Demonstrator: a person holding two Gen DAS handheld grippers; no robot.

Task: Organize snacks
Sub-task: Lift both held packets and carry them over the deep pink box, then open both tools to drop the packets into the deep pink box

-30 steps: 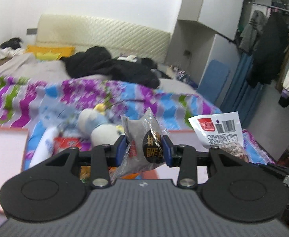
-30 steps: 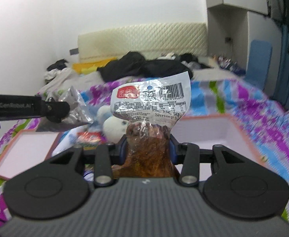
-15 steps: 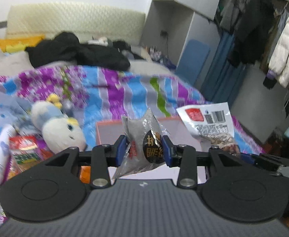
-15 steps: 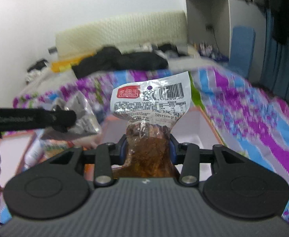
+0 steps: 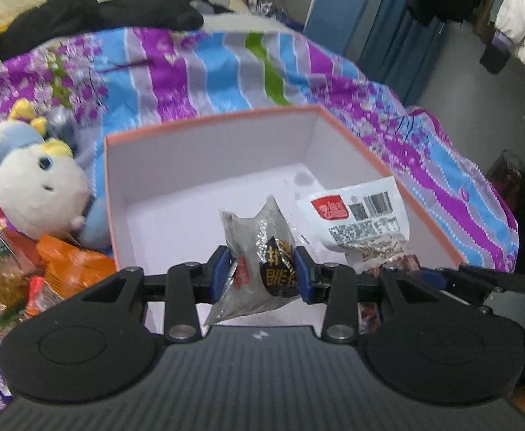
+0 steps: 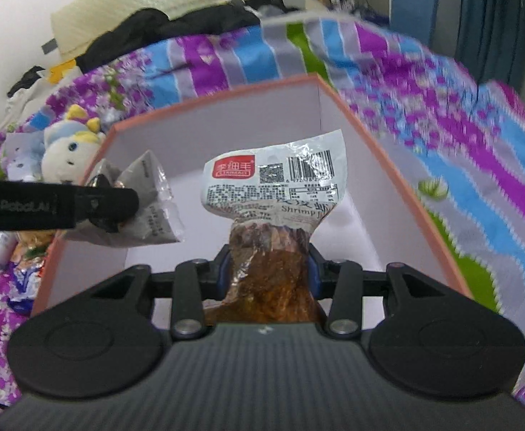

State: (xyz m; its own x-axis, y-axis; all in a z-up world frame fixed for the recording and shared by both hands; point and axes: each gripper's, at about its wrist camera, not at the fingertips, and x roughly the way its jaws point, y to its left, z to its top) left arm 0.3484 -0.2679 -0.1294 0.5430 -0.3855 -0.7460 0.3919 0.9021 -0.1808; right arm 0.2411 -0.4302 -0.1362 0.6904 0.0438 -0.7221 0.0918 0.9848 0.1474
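Box [image 5: 205, 165] now beneath both packets [image 5: 262, 251]

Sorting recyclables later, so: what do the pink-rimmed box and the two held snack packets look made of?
The box looks like matte cardboard: flat stiff walls, crisp folded corners, no shine.
The shrimp packet in the right gripper seems glossy plastic film, printed above and clear below, creased where pinched.
The grey packet in the left gripper looks like crinkly translucent plastic with glints.

Shrimp packet [image 6: 275, 215] lower end hidden; bedspread [image 6: 441, 107] blurred.
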